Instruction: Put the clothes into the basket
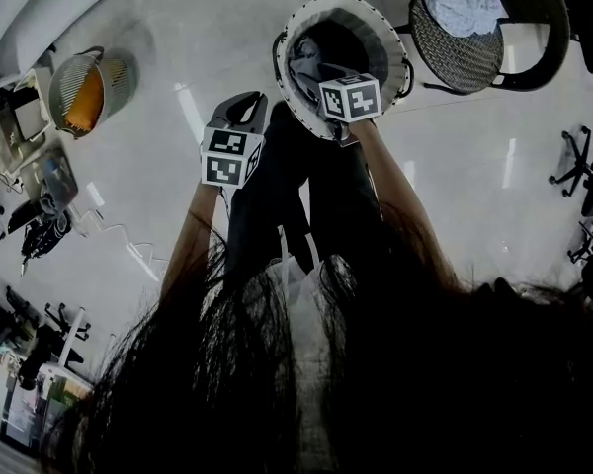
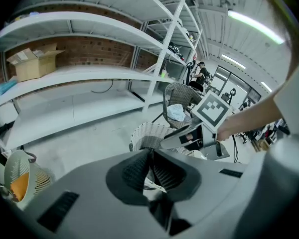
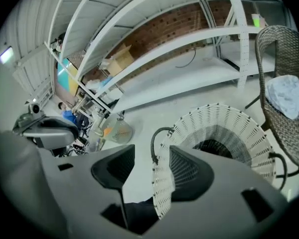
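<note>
The white woven basket (image 1: 385, 28) stands on the pale floor with dark clothes (image 1: 321, 47) heaped inside. My right gripper (image 3: 148, 156) hangs just above its near rim, its marker cube (image 1: 351, 97) over the opening. The jaws are open, and in the right gripper view the basket's rim (image 3: 162, 183) shows between them, untouched. Left of the basket, my left gripper (image 1: 242, 102) hovers over bare floor; in the left gripper view its pads (image 2: 139, 166) are pressed together with nothing gripped. A pale cloth (image 1: 465, 6) lies on the wicker chair (image 1: 474, 57) beyond the basket.
A second basket (image 1: 84, 92) holding something orange lies to the left. White shelving (image 2: 89, 73) with a cardboard box (image 2: 35, 63) runs along the brick wall. Cables and gear (image 1: 40, 230) crowd the left side. The person's dark trouser legs (image 1: 277, 196) stand just behind the grippers.
</note>
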`<state>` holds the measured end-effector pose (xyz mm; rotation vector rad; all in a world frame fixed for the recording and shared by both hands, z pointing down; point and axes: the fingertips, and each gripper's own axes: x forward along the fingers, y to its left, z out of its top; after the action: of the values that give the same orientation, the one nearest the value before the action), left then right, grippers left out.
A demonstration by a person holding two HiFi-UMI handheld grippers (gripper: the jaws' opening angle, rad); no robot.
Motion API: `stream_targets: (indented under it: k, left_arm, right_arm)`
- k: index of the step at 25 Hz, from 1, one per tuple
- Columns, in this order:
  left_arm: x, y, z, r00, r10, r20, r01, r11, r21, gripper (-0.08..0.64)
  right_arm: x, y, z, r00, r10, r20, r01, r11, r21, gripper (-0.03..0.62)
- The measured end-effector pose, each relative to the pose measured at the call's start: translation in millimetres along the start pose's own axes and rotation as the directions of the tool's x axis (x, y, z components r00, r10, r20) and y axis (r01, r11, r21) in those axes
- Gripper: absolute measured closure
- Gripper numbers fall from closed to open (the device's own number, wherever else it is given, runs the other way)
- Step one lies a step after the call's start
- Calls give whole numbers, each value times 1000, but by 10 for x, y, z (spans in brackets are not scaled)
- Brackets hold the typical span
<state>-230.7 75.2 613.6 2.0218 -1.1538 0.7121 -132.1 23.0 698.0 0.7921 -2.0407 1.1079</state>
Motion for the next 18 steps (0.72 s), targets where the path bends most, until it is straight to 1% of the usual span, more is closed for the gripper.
stream_targets:
  k: [3, 7, 10, 14, 18]
  left_arm:
    - [-28, -31, 119, 1000, -3, 22, 2, 1000, 10, 522]
    - [-78, -128, 341, 998, -12, 57, 11, 1000, 17, 522]
    - [-125, -235, 534, 996, -30, 86, 27, 999, 35, 522]
    - [-190, -400, 801, 992, -58, 116, 50, 996, 70, 522]
    - [-265, -574, 1057, 985, -94, 142, 80, 991, 104, 522]
  right_arm:
    - [-233, 59, 168, 996, 12, 91, -14, 999, 30, 367]
    - [-620, 109, 396, 977, 18, 212, -39, 995, 94, 374]
    - [-912, 150, 543, 957, 13, 288, -51, 991, 127, 388]
    - [-1312, 209, 702, 929, 4, 371, -63, 987, 147, 397]
    - [-1708, 262, 853, 892, -8, 452, -73, 984, 163, 418]
